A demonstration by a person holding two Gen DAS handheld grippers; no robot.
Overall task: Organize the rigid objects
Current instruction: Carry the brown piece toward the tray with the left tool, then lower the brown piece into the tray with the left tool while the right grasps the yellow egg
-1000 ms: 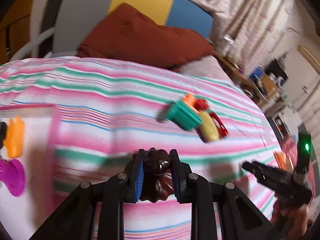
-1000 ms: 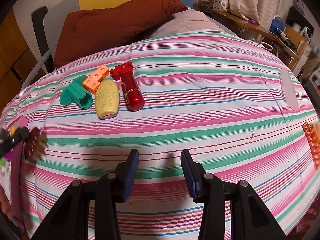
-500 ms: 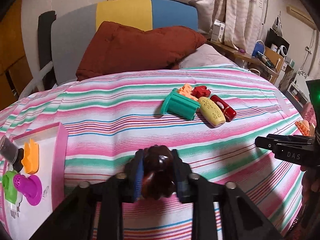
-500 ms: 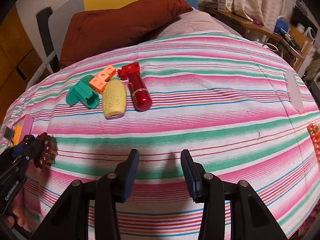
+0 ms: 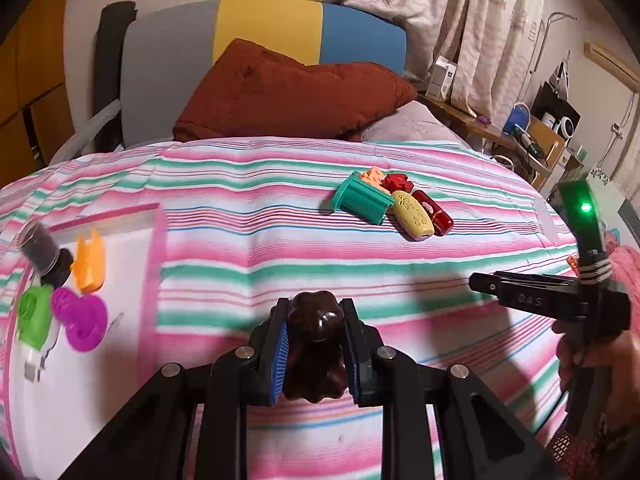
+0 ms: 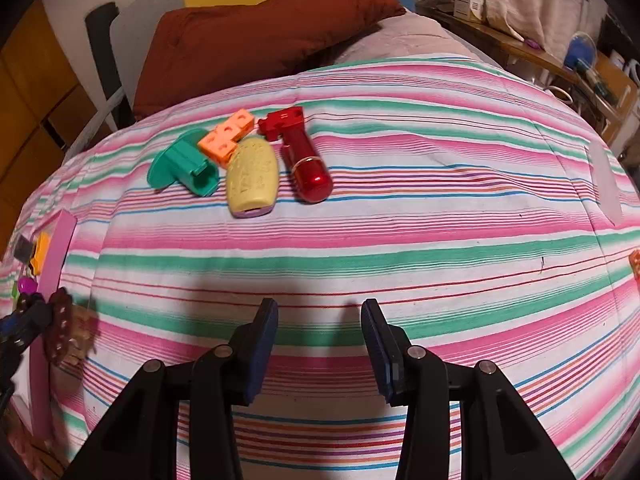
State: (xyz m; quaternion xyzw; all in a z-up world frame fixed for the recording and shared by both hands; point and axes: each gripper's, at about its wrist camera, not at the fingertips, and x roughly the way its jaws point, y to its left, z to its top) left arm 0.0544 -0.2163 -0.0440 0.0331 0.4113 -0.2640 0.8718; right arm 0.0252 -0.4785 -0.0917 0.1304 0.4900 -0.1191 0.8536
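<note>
While my left tongs [image 5: 316, 354] clamp the brown toy [image 5: 316, 344] at lower centre (right tongs [image 6: 320, 344] gaping, empty), I could clip the pink tray [image 5: 154, 280] rim at left and drop it.

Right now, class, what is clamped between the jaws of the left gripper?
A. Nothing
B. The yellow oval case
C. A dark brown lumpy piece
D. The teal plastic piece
C. The left gripper has its blue pads pressed on a dark brown lumpy piece, held above the striped bedspread.
</note>
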